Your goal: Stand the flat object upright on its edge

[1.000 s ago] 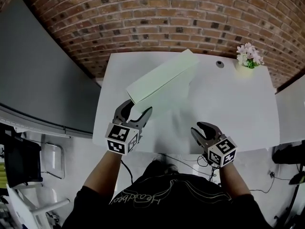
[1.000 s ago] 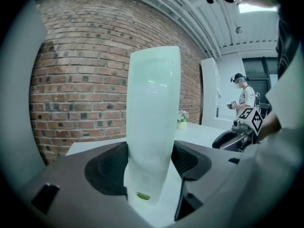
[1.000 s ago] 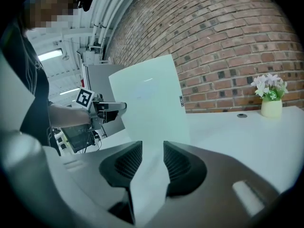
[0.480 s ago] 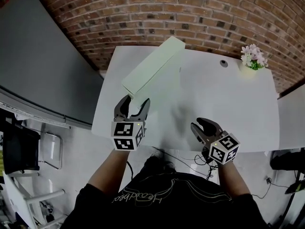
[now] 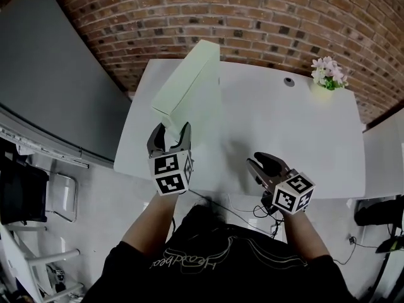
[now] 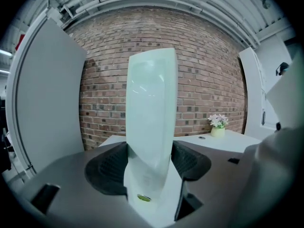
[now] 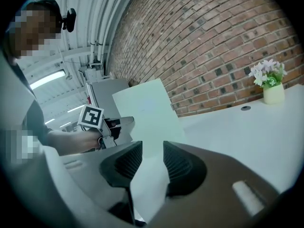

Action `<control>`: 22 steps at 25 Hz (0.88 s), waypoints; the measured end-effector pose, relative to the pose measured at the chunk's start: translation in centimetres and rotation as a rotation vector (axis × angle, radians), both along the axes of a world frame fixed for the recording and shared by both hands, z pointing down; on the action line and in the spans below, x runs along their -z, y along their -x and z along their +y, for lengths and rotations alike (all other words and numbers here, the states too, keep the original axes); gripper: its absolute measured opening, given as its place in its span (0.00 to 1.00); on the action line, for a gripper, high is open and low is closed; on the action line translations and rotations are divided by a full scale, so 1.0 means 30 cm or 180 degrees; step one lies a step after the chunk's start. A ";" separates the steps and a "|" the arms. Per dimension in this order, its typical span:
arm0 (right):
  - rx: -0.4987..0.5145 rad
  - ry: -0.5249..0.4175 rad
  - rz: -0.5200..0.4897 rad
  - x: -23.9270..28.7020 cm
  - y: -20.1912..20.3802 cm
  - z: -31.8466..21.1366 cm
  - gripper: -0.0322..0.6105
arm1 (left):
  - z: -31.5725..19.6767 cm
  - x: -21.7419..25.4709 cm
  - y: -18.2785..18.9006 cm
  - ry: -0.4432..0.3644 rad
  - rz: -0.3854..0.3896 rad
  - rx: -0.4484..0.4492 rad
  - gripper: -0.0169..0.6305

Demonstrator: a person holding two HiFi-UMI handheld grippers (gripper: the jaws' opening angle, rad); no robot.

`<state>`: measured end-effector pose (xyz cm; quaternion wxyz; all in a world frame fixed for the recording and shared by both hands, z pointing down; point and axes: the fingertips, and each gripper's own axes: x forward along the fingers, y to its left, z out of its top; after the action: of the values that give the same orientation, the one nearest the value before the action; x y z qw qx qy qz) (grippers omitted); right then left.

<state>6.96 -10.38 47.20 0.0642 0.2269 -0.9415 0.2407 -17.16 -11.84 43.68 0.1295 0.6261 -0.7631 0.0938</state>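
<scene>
**Flat Box Held On Edge, Left Side Of Table**

Head view: the left gripper (image 5: pixel 168 133) is clamped on the near end of the pale green flat box (image 5: pixel 187 81). The box is raised onto one long edge, slightly tilted, over the left part of the white table (image 5: pixel 303 131). The right gripper (image 5: pixel 260 164) hovers at the near table edge, well apart from the box. A flower pot (image 5: pixel 328 76) sits at the far right corner.

Left gripper view: both pads press the box's broad faces, and the box appears edge-on and upright.

Right gripper view: the jaws stand apart with nothing between them. The box's broad face shows beyond.
</scene>
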 end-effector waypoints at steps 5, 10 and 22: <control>-0.0048 0.0037 -0.0035 0.007 -0.043 0.016 0.27 | -0.014 -0.001 -0.028 -0.0036 0.0004 0.0224 0.47; -0.0059 0.0068 -0.0029 0.008 -0.072 0.026 0.23 | -0.047 0.001 -0.038 -0.0061 0.0000 0.0370 0.47; -0.0241 0.0258 -0.0077 -0.040 -0.146 -0.033 0.23 | -0.215 0.000 -0.026 -0.0147 -0.0022 0.0634 0.47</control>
<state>11.35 -11.38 48.41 0.0528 0.2567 -0.9224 0.2836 -16.37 -18.30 43.69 0.1210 0.5497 -0.8240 0.0650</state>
